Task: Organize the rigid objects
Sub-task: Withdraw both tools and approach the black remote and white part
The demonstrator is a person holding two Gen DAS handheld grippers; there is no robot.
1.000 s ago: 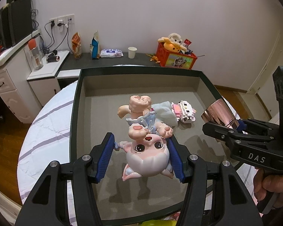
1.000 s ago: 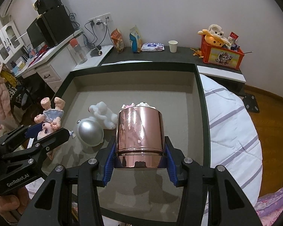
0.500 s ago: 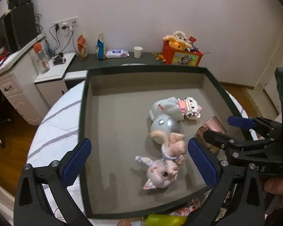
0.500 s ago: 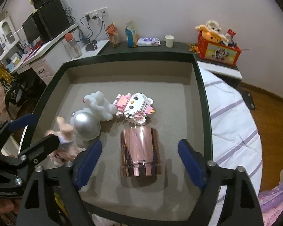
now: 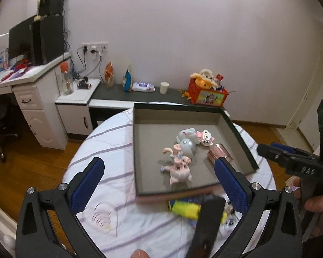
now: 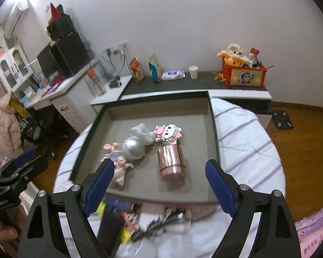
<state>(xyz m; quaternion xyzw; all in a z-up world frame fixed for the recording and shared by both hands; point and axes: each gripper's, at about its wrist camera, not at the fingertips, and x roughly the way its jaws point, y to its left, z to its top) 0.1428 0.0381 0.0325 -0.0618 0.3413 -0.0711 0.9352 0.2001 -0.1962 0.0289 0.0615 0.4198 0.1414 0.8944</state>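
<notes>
Left wrist view, left claw [image 5: 159, 182]: my jaws stand wide apart, holding nothing, above the near rim of the tray [image 5: 137, 150].
Doll [image 5: 178, 167]: lies on its side in the tray, near the front wall, touching or just beside the silver ball [image 5: 187, 147]; if I reach in for something else I may knock it into the ball.
Ball: round, so I judge any nudge sends it rolling across the tray floor.
White toy [image 6: 143, 133] and block figure [image 6: 168, 133]: sit behind the ball, close together; the block figure could shed pieces if squeezed hard.
Copper can [image 6: 172, 163]: lies on its side near the right wall, free to roll.
Right claw [image 6: 159, 185]: my jaws are spread, empty, over the tray's front edge.
Pile [image 6: 152, 219]: blurred clutter on the bedcover below both claws; I cannot tell the items apart, so a blind grab may slip.
</notes>
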